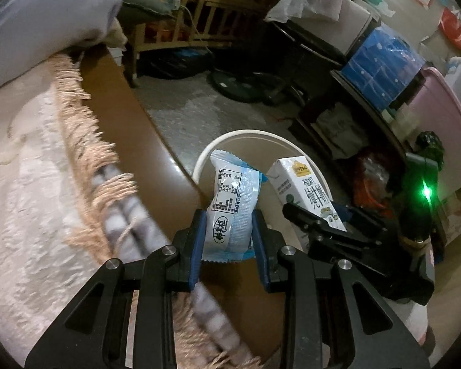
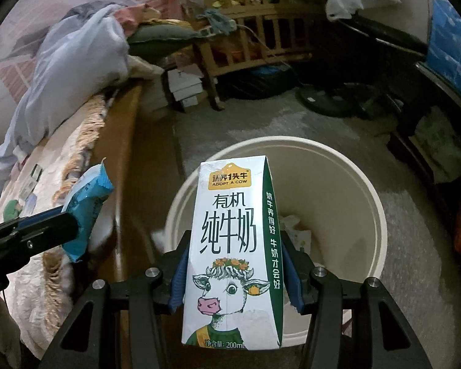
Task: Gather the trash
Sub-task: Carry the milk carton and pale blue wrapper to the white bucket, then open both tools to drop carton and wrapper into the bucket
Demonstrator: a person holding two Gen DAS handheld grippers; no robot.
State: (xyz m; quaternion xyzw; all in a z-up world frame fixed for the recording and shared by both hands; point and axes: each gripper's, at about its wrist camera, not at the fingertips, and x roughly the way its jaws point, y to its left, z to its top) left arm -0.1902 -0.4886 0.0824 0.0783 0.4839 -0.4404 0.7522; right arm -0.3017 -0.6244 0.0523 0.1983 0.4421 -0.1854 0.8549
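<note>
STEP: carry-to-bin, both loads up | LEFT: left gripper (image 1: 229, 230) clamped on snack wrapper (image 1: 232, 209), short of bucket rim | RIGHT: right gripper (image 2: 235, 264) clamping milk carton (image 2: 233, 255) over bucket (image 2: 375, 196) (some litter inside) | NEXT: release carton; wrapper needs moving farther right first.
</note>
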